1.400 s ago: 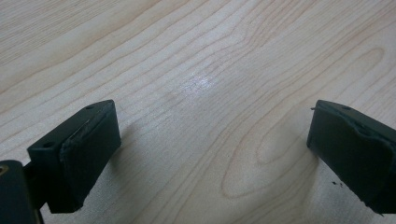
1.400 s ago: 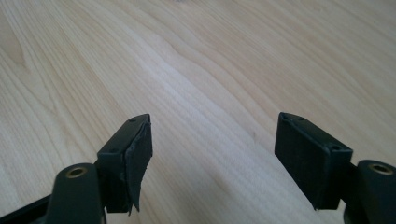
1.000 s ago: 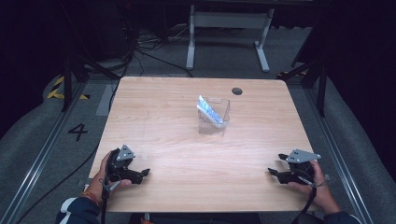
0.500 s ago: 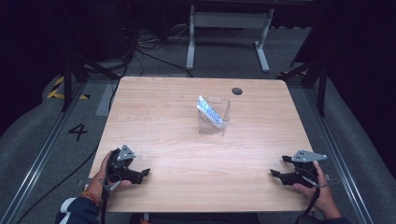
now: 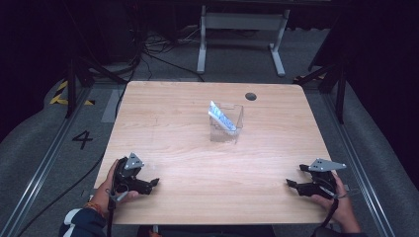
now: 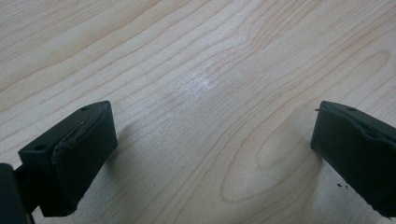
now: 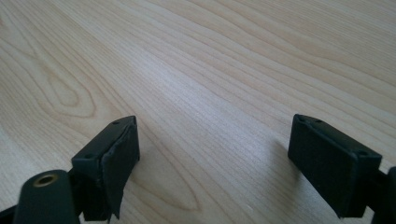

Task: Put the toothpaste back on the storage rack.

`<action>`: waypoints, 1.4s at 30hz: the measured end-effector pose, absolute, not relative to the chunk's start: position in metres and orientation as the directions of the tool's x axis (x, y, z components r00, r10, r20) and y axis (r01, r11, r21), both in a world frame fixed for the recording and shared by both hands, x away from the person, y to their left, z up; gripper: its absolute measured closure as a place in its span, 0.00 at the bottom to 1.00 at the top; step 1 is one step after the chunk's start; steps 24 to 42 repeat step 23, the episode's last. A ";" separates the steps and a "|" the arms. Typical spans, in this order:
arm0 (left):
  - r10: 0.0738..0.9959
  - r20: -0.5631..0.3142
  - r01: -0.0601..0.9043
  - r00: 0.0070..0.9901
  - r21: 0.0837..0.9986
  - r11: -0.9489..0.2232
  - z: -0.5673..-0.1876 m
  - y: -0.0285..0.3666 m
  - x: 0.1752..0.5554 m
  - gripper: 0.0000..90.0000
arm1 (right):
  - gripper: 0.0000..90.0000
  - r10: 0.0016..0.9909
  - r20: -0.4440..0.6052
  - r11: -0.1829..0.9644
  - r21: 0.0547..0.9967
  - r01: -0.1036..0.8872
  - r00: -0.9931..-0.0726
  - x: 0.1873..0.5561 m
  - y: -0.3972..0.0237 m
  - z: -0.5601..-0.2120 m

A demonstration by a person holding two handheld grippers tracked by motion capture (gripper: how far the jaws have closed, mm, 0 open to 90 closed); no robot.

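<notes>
A clear plastic box (image 5: 226,123) stands near the middle of the wooden table (image 5: 188,123), with a blue-and-white packet (image 5: 221,117) leaning inside it. My left gripper (image 5: 154,183) rests low on the table near the front left corner, held by a hand, its jaws wide apart. In the left gripper view the open gripper (image 6: 212,144) has just bare wood between its jaws. My right gripper (image 5: 293,177) sits at the front right edge, also open. The right gripper view has the gripper (image 7: 212,158) spread over bare wood grain.
A dark round hole (image 5: 251,96) marks the table's far right part. Beyond the far edge stands a grey metal frame (image 5: 242,34), and cables (image 5: 158,54) lie on the floor. A number 4 (image 5: 82,139) is marked on the floor at left.
The right gripper has drifted slightly toward the front right edge of the table. The left gripper has stayed in place.
</notes>
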State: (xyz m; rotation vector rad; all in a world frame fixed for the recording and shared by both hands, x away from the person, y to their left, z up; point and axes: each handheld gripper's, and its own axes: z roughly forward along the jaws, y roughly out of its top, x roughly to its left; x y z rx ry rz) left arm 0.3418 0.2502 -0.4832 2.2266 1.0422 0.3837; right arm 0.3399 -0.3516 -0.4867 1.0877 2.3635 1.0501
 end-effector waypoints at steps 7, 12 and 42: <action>0.767 -0.008 0.580 0.642 0.659 -0.478 -0.483 0.250 0.342 0.01 | 0.19 0.764 0.006 0.430 0.740 0.517 -0.645 0.339 -0.352 -0.487; 0.766 -0.008 0.579 0.642 0.660 -0.479 -0.483 0.250 0.342 0.01 | 0.18 0.765 0.006 0.430 0.740 0.518 -0.644 0.339 -0.352 -0.487; 0.763 0.003 0.571 0.647 0.660 -0.487 -0.483 0.250 0.343 0.01 | 0.18 0.770 0.004 0.427 0.739 0.521 -0.638 0.339 -0.353 -0.487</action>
